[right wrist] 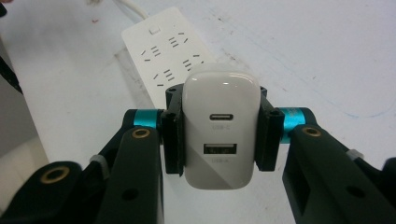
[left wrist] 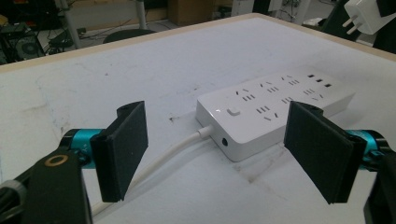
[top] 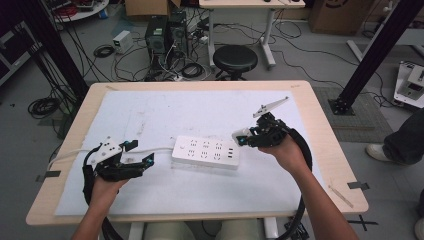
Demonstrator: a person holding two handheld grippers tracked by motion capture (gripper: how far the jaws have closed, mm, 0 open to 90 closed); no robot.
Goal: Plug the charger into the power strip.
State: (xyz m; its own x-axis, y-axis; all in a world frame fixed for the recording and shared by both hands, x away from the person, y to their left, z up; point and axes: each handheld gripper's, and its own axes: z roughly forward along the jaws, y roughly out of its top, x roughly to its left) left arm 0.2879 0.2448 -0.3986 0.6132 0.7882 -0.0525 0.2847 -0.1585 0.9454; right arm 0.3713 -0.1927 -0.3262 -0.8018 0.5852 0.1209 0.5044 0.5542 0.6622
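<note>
Right gripper (right wrist: 219, 135) raised, clamped on charger (right wrist: 220, 130), left gripper (left wrist: 224, 154) low, jaws apart, facing power strip (left wrist: 275, 109)

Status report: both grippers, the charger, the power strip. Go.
Left gripper open, low by strip's cord end. Right gripper shut on white charger, above power strip. Sockets unobstructed.

It was a lab or test workshop. Computer towers (top: 165, 34) stood on the bare grey floor (top: 300, 55) among loose tangled cables (top: 187, 70). Cardboard boxes (top: 147, 7) sat at the back, a black stool (top: 235, 60) stood beside the light wooden table (top: 327, 150), and dark metal frame posts (top: 375, 47) rose at both sides.
</note>
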